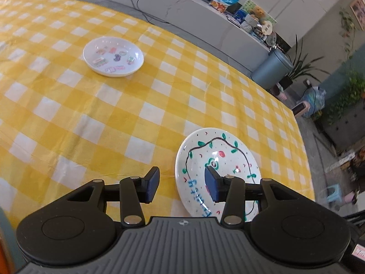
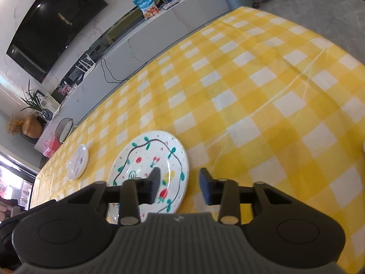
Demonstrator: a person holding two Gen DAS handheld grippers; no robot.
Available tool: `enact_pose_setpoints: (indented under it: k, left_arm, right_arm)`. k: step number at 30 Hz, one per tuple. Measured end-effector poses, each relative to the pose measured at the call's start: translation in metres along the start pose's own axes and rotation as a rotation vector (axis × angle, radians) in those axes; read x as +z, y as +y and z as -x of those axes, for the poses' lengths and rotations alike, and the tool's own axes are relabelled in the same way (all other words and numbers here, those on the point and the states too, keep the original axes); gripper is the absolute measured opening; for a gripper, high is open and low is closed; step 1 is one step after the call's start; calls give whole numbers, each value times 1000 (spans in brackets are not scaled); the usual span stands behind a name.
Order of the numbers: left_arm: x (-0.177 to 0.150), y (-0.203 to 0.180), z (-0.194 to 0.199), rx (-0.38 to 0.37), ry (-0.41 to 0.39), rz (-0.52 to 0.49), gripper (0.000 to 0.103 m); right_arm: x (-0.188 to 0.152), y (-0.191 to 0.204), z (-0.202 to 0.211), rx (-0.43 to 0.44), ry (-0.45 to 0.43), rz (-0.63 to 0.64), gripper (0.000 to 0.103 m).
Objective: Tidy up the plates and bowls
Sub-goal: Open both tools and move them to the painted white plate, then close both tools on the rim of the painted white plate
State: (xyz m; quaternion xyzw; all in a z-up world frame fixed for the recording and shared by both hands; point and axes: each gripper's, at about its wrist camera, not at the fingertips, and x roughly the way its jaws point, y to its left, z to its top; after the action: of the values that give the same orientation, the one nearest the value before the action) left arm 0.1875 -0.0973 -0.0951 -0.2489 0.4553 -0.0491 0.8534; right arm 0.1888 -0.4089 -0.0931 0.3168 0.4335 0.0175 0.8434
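**Plate rim lying between both grippers**

Sitting flat on the yellow checked tablecloth [image 1: 91,118]: painted plate [image 1: 216,159], ringed with a dark vine and green leaves. Straddling its near-left rim in the left wrist view: left gripper [image 1: 181,183], jaws parted fairly wide, one pad over the cloth, the other over the plate's face, nothing pinched. Straddling the opposite, right-hand rim in the right wrist view: right gripper [image 2: 180,188], jaws narrower yet apart, gripping nothing. Being round, offering no long axis, only an edge to bite. Judging both hands about equally near, each poised at its own side. Waiting well apart toward the far left: small white dish [image 1: 113,56] with coloured stickers, likely the other piece for stacking. Calling next for a drop onto the rim.
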Motion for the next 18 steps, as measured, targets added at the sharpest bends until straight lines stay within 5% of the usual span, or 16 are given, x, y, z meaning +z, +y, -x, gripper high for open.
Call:
enact_pose_setpoints:
  k: [18]
  left_arm:
    - [1, 0, -21, -26, -17, 13, 44]
  right_arm:
    - [6, -13, -15, 35, 9, -83, 25]
